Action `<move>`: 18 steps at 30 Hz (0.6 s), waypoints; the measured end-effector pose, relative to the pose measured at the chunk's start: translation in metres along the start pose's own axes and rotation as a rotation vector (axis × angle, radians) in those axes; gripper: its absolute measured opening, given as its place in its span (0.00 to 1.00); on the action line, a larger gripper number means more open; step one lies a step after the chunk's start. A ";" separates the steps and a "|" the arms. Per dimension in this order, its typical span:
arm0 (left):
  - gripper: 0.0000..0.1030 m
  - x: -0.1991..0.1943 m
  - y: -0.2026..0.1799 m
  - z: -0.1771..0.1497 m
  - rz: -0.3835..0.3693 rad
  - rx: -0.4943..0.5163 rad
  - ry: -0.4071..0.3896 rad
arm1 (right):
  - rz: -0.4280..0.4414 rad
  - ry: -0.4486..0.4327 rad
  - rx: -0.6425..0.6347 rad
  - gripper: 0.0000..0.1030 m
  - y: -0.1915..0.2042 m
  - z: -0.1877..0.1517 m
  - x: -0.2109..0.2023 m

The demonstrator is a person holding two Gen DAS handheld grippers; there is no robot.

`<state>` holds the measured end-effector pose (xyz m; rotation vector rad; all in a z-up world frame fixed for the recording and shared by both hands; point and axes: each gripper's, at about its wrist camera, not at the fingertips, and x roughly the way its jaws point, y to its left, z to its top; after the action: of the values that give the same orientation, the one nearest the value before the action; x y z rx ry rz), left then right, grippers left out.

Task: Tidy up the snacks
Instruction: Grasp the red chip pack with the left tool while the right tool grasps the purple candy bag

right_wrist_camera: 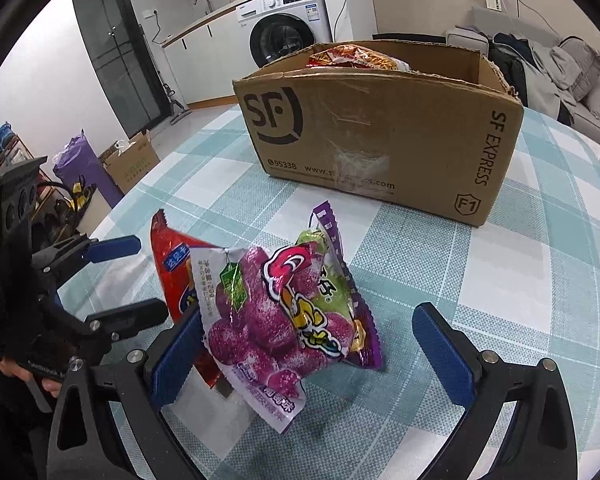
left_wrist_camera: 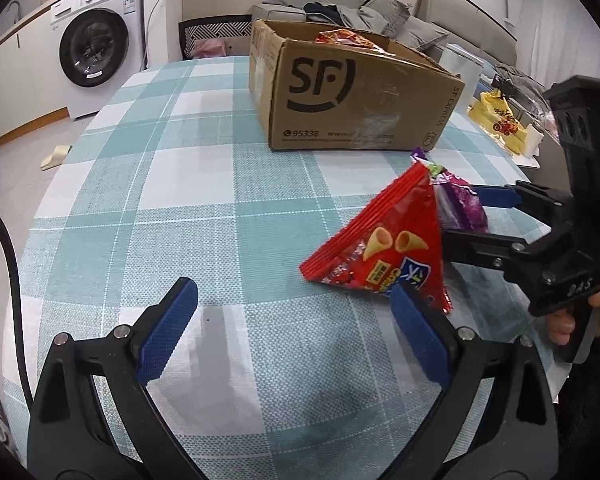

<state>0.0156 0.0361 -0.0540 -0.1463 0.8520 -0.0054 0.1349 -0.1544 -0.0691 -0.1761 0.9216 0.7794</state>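
Table [right_wrist_camera: 520,280] under teal-and-white check cloth; on it, from largest down:

Cardboard box [right_wrist_camera: 380,132], brown, printed courier logo, flaps up and open on top, toward far side. At least one orange-red snack bag [right_wrist_camera: 356,58] already inside, showing above rim.

Left tool [left_wrist_camera: 294,328]: blue pads spread wide, released, nothing between them. Poised just near and left of red packet; right pad close against its lower corner, contact uncertain.

Right tool [right_wrist_camera: 304,356]: also wide open, grasping nothing. Purple packet between the pads, leaning on or close to the left pad, well clear of the right.

Red packet [left_wrist_camera: 384,244]: glossy pillow bag, cone-shaped crisps printed on front, crimped edge, propped at a tilt.

Purple packet [right_wrist_camera: 288,312]: clear-and-purple film, sugared purple sweets pictured, crinkled, leaning against the red packet. Both on table near side of box, apart from it.

Step in hand, by judgement: picking up loose packets for the box. Next move calls for closing right tool on purple packet, firm on the body rather than the slippery seal, then lift over near box wall and drop in.
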 end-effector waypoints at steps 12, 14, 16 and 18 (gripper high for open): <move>0.94 0.000 -0.007 0.000 -0.033 0.012 0.010 | 0.038 -0.005 -0.017 0.65 -0.001 0.004 0.012; 0.94 0.000 -0.009 0.000 -0.054 0.012 0.014 | 0.048 -0.017 -0.025 0.58 0.001 0.003 0.009; 0.94 -0.002 -0.013 0.001 -0.060 0.023 0.009 | 0.042 -0.031 -0.032 0.54 0.003 0.001 0.007; 0.94 -0.002 -0.017 0.001 -0.060 0.038 0.007 | 0.036 -0.040 -0.040 0.54 0.005 -0.002 0.004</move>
<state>0.0154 0.0192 -0.0495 -0.1357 0.8535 -0.0782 0.1323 -0.1496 -0.0725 -0.1786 0.8740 0.8324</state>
